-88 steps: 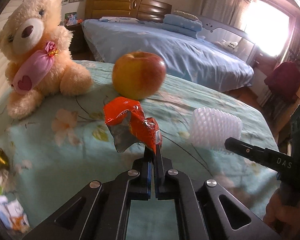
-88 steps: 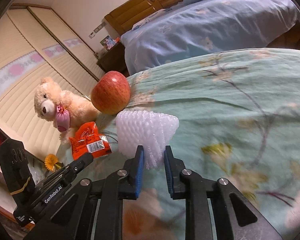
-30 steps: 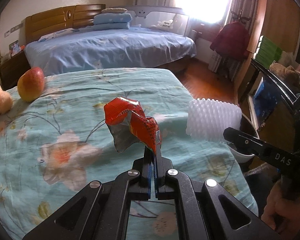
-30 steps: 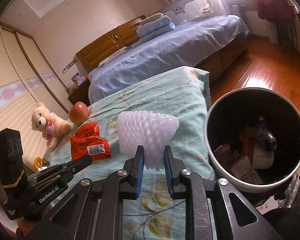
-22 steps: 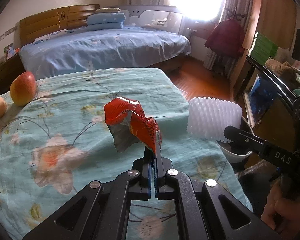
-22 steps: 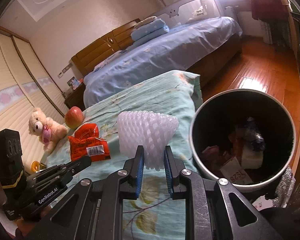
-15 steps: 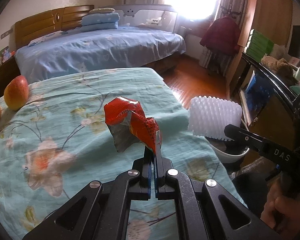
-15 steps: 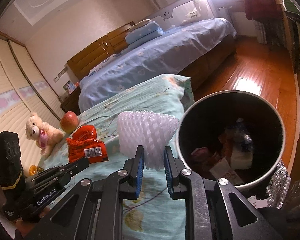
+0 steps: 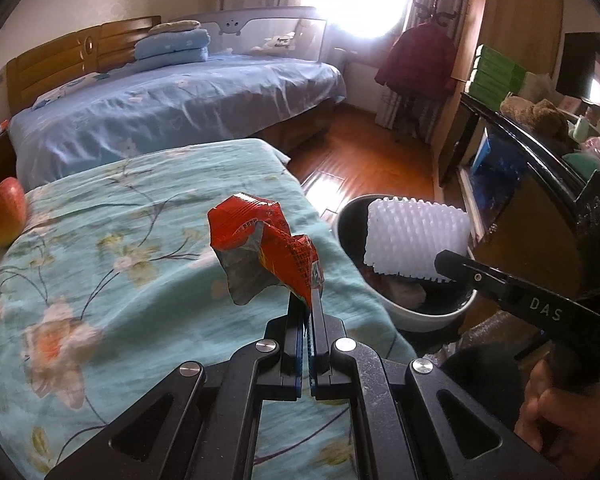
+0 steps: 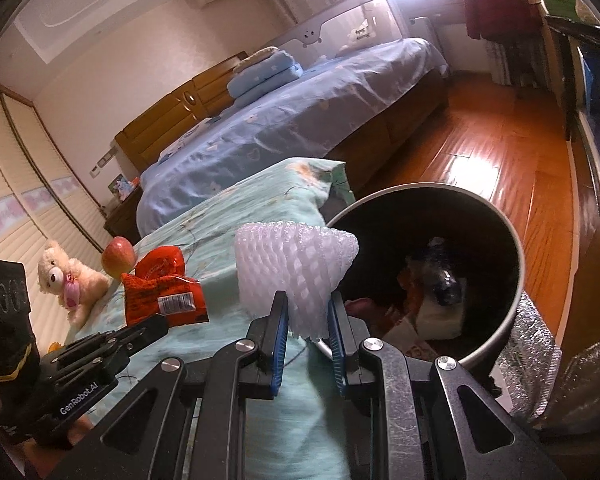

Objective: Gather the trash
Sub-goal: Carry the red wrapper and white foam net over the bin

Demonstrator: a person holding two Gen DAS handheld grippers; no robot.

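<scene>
My left gripper (image 9: pixel 310 299) is shut on a crumpled red snack wrapper (image 9: pixel 262 247), held up over the edge of the teal flowered bedspread (image 9: pixel 100 264). My right gripper (image 10: pixel 308 312) is shut on a white foam fruit net (image 10: pixel 294 266), which hangs at the near left rim of the round trash bin (image 10: pixel 514 240). The bin is dark inside and holds several pieces of rubbish. In the left wrist view the foam net (image 9: pixel 416 240) shows over the bin (image 9: pixel 420 316), with the right gripper's finger reaching it from the right. The red wrapper (image 10: pixel 162 286) also appears left of the net.
A red-yellow apple (image 9: pixel 4 212) and a cream teddy bear (image 10: pixel 66 280) lie far back on the bedspread. Behind is a bed with blue covers (image 9: pixel 172 104). Wooden floor (image 10: pixel 500 152) stretches beyond the bin, a dark cabinet (image 9: pixel 516 184) stands to its right, and a person's hand (image 9: pixel 556 412) holds the right gripper.
Both grippers have swung right, from over the bedspread towards the bin. The bin has come nearer and the foam net now overlaps its rim. The apple and bear have slid off to the left.
</scene>
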